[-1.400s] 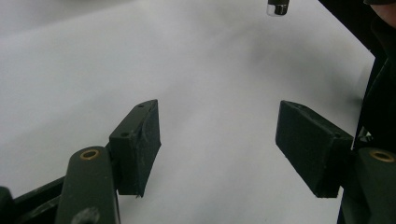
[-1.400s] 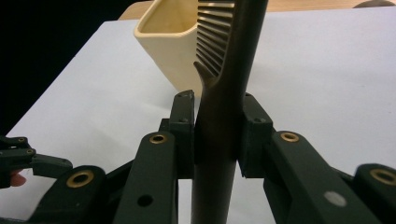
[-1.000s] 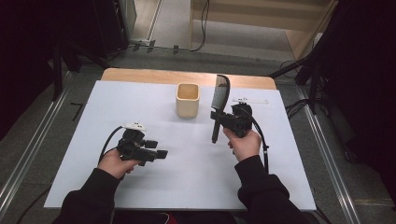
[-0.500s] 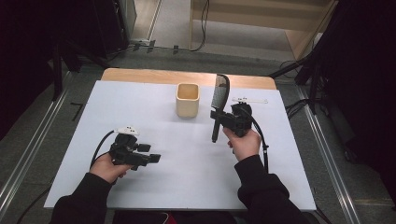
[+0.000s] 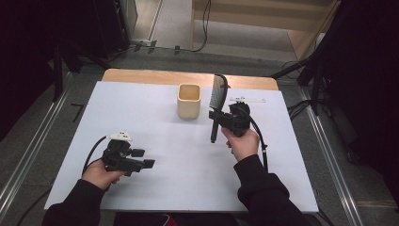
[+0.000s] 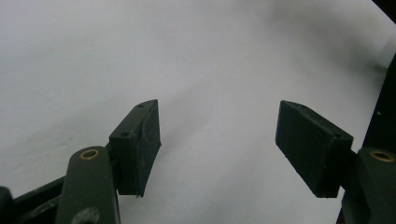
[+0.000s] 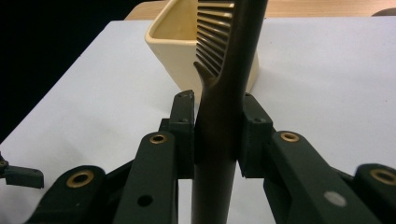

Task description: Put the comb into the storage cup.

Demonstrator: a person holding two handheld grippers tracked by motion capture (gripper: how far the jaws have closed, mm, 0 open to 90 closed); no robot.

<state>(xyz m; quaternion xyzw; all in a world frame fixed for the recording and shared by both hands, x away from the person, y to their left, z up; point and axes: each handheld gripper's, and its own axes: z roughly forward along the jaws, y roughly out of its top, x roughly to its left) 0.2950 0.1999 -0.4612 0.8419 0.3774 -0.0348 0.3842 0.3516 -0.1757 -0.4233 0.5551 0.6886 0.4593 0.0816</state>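
A black comb (image 5: 217,93) stands upright in my right gripper (image 5: 215,116), teeth end up and handle pointing down, just right of a cream square cup (image 5: 189,100). In the right gripper view the pads (image 7: 182,126) press the comb (image 7: 229,93) on both sides, with the cup (image 7: 173,42) close behind it. My left gripper (image 5: 143,158) lies low over the white table sheet at the front left, its jaws pointing right. In the left gripper view its jaws (image 6: 219,144) stand wide apart over bare white sheet, nothing between the pads (image 6: 140,140).
The white sheet (image 5: 282,179) covers most of the wooden table (image 5: 141,75). A small white strip (image 5: 247,99) lies at the back right. Metal rails run along both sides of the table, and dark equipment stands beyond.
My left hand has slid left and toward the table's front edge with its gripper still open. The right hand and the comb have stayed where they were.
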